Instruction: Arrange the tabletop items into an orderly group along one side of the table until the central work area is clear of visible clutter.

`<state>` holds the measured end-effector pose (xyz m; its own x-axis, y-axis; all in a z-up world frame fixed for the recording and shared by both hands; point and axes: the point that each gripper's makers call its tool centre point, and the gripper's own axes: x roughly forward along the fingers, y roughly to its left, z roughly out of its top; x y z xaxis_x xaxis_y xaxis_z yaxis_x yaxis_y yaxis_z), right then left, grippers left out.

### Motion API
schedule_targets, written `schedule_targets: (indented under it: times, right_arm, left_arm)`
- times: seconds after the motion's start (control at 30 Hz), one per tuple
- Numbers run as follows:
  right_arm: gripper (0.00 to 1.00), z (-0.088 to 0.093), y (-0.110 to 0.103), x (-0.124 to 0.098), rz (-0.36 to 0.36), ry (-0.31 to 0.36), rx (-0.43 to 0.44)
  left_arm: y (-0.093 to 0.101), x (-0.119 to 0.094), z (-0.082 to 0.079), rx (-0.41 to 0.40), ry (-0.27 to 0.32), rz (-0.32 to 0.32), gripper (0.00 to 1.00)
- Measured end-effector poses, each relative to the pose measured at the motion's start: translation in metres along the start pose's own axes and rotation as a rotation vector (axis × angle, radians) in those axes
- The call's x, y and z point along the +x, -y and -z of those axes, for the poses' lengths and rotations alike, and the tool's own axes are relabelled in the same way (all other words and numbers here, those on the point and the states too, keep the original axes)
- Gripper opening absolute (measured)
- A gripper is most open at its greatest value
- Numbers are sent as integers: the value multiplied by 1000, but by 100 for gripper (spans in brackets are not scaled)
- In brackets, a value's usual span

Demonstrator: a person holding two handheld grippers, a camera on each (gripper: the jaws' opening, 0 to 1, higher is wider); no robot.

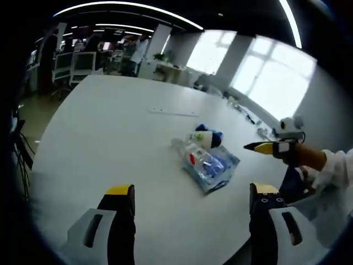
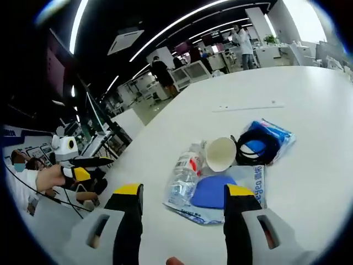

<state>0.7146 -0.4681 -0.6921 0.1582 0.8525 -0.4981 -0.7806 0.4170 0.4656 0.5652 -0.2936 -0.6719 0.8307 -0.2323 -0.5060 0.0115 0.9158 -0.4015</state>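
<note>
we see a broad white tabletop [image 1: 110,132] running back toward windows and an office space, and a small cluster of clutter lies on its open middle, well away from every edge. in the right gripper view the largest piece is a clear plastic pouch [image 2: 251,182] lying flat, printed with blue lettering, with a rounded blue item [image 2: 212,191] inside it. touching its left side lies a clear plastic bottle [image 2: 183,175] on its side, with a red patch on the label. a white paper cup [image 2: 221,153] rests tipped over just behind them, its open mouth facing us, touching the bottle's upper end. beside the cup, toward the far right of the cluster, a coil of black cable [image 2: 259,144] sits on a blue packet [image 2: 278,135]. in the left gripper view the same group appears as pouch [image 1: 212,168], bottle [image 1: 190,152] and cup [image 1: 205,138], packed together. the left gripper [image 1: 190,193] hovers over the near edge, jaws spread wide and holding nothing. the right gripper [image 2: 183,193] hangs just before the pouch and bottle, jaws likewise wide apart and empty. a person's hand [image 1: 306,157] holds that gripper at the right-hand edge.
</note>
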Motion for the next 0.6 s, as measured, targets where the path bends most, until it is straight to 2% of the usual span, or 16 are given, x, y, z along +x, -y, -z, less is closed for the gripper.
schedule_targets:
  times: [0.27, 0.6]
  right_arm:
    - [57, 10, -4, 17, -16, -39, 8]
    - [57, 13, -11, 30, -31, -62, 14]
  left_arm:
    - [-9, -4, 4, -14, -4, -13, 82]
    - [-13, -5, 4, -26, 0, -18, 82]
